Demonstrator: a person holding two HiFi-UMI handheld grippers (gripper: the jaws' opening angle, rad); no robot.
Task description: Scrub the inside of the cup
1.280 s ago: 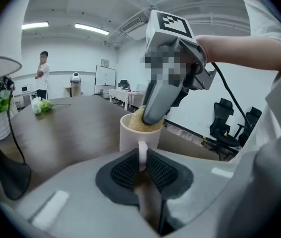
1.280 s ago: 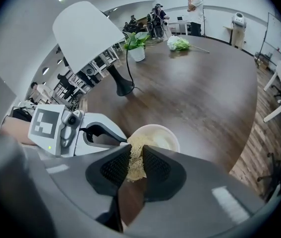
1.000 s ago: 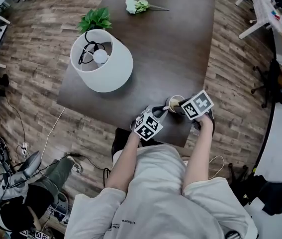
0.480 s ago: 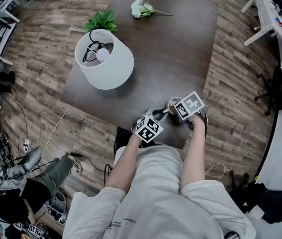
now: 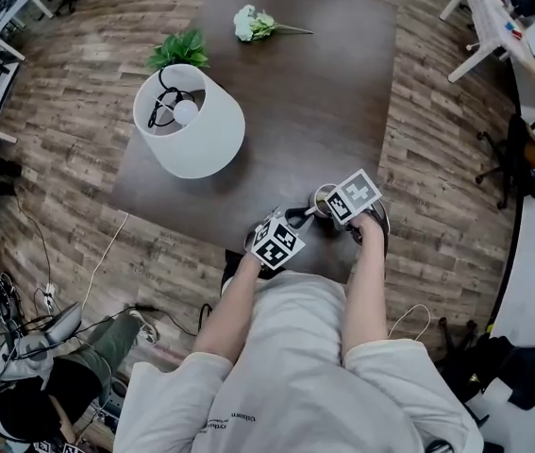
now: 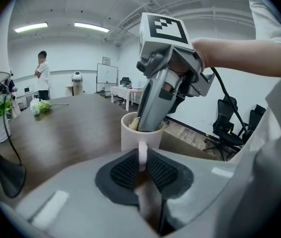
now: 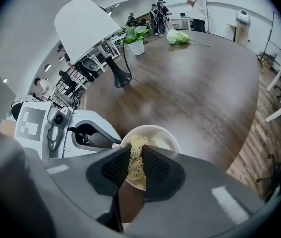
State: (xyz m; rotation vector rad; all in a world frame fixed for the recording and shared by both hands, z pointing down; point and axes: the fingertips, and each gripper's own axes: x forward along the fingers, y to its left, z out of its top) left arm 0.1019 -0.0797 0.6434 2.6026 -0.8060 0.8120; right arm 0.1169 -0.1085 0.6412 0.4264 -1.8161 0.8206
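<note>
Two grippers are working on one white ceramic cup [image 5: 323, 197], which is standing on the dark brown wooden table [image 5: 324, 102] close to its lower edge, just below the middle of the head view. The left gripper [image 6: 141, 166] is pinching the cup's handle [image 6: 141, 155] between its ribbed black pads. The right gripper [image 7: 136, 161] is squeezing a pale, stringy scrubbing wad [image 7: 137, 150], and its jaws are reaching down into the cup's mouth from above.
</note>
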